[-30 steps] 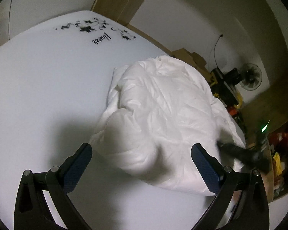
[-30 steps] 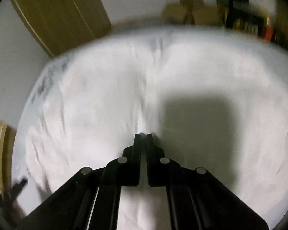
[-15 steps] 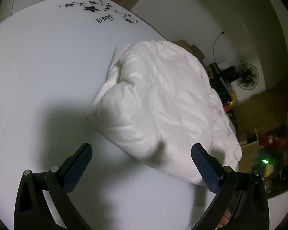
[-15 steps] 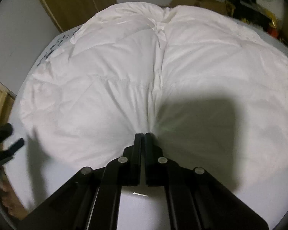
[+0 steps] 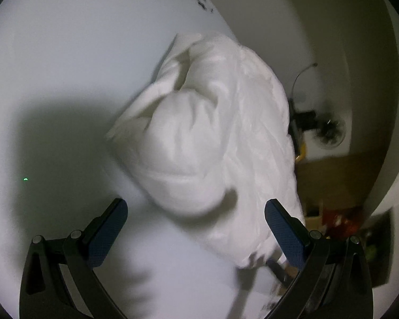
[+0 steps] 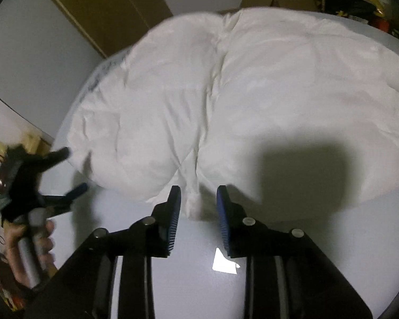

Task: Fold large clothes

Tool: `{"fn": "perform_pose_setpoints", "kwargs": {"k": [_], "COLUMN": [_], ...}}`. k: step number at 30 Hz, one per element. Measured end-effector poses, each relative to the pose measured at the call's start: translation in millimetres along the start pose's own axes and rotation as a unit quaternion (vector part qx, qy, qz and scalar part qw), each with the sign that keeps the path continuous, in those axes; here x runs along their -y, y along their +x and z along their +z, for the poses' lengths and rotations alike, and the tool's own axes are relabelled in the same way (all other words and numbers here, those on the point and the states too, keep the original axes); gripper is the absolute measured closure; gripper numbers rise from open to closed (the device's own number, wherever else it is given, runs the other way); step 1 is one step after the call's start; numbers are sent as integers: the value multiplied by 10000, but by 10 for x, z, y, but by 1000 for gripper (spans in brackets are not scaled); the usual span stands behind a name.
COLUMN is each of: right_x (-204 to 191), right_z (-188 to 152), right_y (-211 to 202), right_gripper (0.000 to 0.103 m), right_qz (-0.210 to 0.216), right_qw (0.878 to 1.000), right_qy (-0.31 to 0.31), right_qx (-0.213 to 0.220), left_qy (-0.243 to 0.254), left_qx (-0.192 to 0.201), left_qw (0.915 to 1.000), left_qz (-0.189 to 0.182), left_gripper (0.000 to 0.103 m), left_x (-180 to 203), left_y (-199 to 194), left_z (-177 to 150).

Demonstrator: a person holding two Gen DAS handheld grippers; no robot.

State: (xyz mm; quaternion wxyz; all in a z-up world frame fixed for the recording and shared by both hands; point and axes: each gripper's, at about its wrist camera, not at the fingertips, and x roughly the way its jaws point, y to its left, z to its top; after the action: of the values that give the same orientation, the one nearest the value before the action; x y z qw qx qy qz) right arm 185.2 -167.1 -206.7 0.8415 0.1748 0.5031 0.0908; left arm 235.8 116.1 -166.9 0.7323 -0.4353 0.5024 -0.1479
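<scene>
Right wrist view: caught the right gripper [image 6: 198,190] with jaws just eased apart, a small tab of hem from the puffy white quilted garment [image 6: 252,79] lying loose between the blue ribbed pads, apparently pressed by neither. Showed the bulk of the garment heaped just beyond the fingertips on the smooth pale matte surface [image 6: 332,252], split by a deep centre seam into two pillowy lobes. Left wrist view: found the left gripper [image 5: 195,203] spread wide and empty, with a rounded bulge of the same garment just ahead of and between its fingertips, the hem trailing past the right-hand finger.

Looked springy and air-filled, thin crinkled shell over soft fill, slick rather than grippy. Judged likely to puff back open once released, undoing any crease. Risked a pinch on the outer shell alone, dragging one layer and leaving the filling bunched. Risked, too, a slide of the whole mound across the smooth surface instead of a clean fold, with the far-side edge lying close to the surface's rim.
</scene>
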Motion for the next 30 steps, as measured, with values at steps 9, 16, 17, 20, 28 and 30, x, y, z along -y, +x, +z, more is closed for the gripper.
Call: {"fn": "perform_pose_setpoints", "kwargs": {"k": [9,16,17,20,28,30], "right_x": [0,112,84,-78,-199,-242], "right_z": [-123,-12,19,100,206,203], "right_y": [-61,39,8,18,427,397], "right_gripper": [74,74,74,75,96,96], "right_qz": [8,35,92,177,-245,-229], "right_qw": [9997,9997,9996,9985,9970,9969], "right_qy": [-31,98,44,-275,-727,-744], "right_qx": [240,206,272,440,13,-120], "left_qy": [-26,124,111,159,-66,77], "left_qx": [190,231,290,416,444,485], "left_qw": [9998,9995,9993,9976,9973,9967], "left_qz": [-76,196,216,532,582,653], "left_gripper": [0,1,2,22,62,70], "left_x": [58,153,137,159,47,97], "left_y": [147,209,194,186,157,132], "left_z": [267,350,343,308,342,341]}}
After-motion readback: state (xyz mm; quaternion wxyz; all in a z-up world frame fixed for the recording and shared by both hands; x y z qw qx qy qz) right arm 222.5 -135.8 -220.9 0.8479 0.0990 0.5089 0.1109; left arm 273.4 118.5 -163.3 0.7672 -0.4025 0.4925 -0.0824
